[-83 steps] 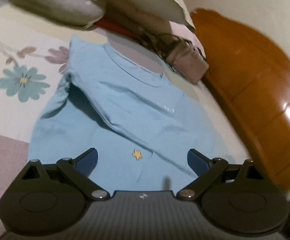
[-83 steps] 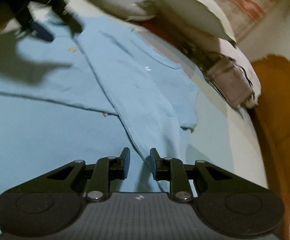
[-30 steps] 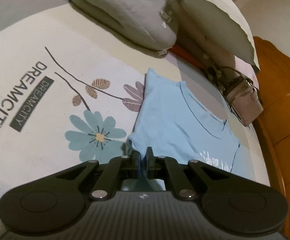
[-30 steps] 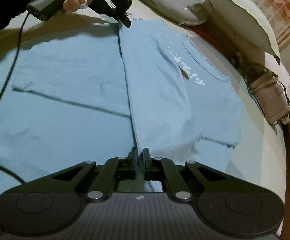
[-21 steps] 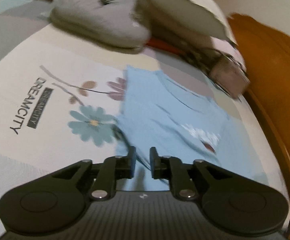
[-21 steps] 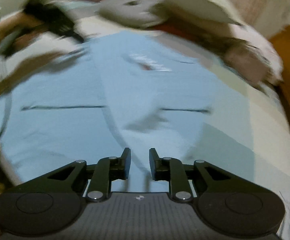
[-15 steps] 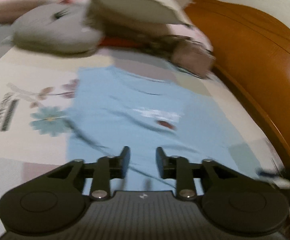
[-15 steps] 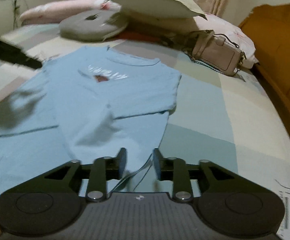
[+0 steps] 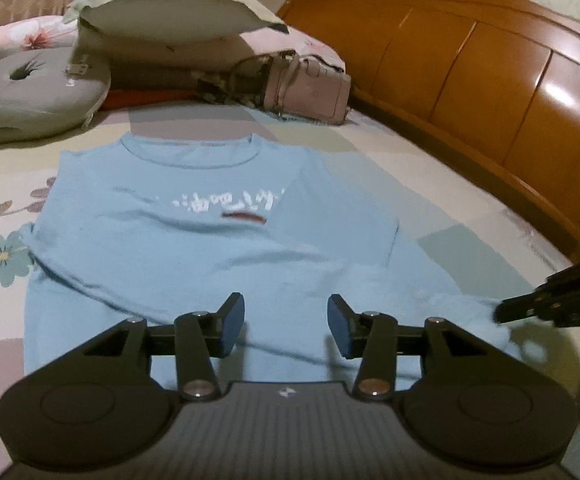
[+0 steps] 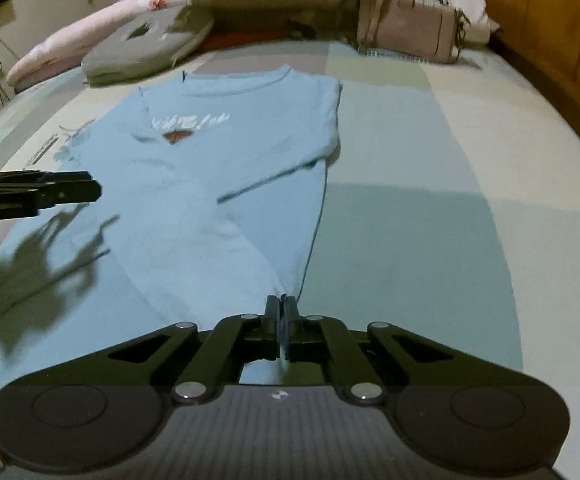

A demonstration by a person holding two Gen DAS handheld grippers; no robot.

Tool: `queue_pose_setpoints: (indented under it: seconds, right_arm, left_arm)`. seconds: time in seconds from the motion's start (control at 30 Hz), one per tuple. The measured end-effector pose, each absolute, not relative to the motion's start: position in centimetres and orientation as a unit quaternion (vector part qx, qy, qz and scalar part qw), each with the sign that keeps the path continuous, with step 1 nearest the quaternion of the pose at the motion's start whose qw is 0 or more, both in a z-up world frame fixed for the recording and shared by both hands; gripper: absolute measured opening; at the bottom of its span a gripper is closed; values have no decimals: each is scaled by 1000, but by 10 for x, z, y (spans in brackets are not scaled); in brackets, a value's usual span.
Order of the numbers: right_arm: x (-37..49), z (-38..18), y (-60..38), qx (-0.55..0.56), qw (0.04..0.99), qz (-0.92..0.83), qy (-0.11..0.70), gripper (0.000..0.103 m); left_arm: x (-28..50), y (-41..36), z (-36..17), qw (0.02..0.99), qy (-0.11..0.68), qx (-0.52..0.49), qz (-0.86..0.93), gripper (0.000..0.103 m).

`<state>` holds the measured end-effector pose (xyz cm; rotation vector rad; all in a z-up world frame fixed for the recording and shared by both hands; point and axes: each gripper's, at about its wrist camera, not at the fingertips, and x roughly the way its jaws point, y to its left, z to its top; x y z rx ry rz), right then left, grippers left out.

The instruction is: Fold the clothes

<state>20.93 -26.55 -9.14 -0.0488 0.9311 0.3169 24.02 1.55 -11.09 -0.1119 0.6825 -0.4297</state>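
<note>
A light blue T-shirt [image 9: 210, 248] with white lettering lies flat on the bed, collar at the far end and its sides folded inward. My left gripper [image 9: 286, 322] hovers over the near hem; its jaws are opening, the blue pads [image 9: 232, 324] wide apart with nothing pinched between them. In the right wrist view my right gripper [image 10: 281, 312] is shut on the near right hem corner of the T-shirt [image 10: 226, 160], and the cloth runs to a point at its tips. Each gripper shows in the other's view: the right gripper [image 9: 501, 312], the left gripper [image 10: 94, 192].
A grey cushion [image 9: 30, 92], a pale pillow [image 9: 162, 12] and a beige handbag [image 9: 309, 88] sit at the head of the bed. The wooden headboard [image 9: 489, 80] curves along the right. Flower-print bedsheet [image 9: 2, 256] shows left of the shirt.
Both grippers swung round from the shirt's side edge to its bottom hem. The left gripper let go and opened. The right one opened, then shut on the hem corner.
</note>
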Motion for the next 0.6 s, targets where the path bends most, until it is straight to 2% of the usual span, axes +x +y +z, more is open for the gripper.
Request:
queue_pose_setpoints:
  seconds: [0.1, 0.17, 0.27, 0.43, 0.53, 0.6]
  right_arm:
    - [201, -91, -262, -33, 885, 125, 447, 11]
    - [193, -87, -259, -43, 897, 106, 428, 12]
    - [170, -81, -240, -66, 906, 157, 389, 15]
    - [150, -101, -189, -194, 888, 219, 354, 35]
    - [159, -118, -177, -250, 873, 225, 354, 36]
    - [166, -117, -181, -245, 869, 231, 363, 35]
  left_arm:
    - [237, 21, -111, 919, 330, -54, -207, 46]
    - [234, 24, -108, 924, 320, -50, -201, 54]
    - [232, 28, -105, 927, 311, -57, -203, 58]
    - [232, 30, -103, 927, 309, -60, -205, 59]
    - [231, 32, -101, 927, 307, -64, -206, 60]
    - [233, 34, -102, 927, 307, -68, -207, 60]
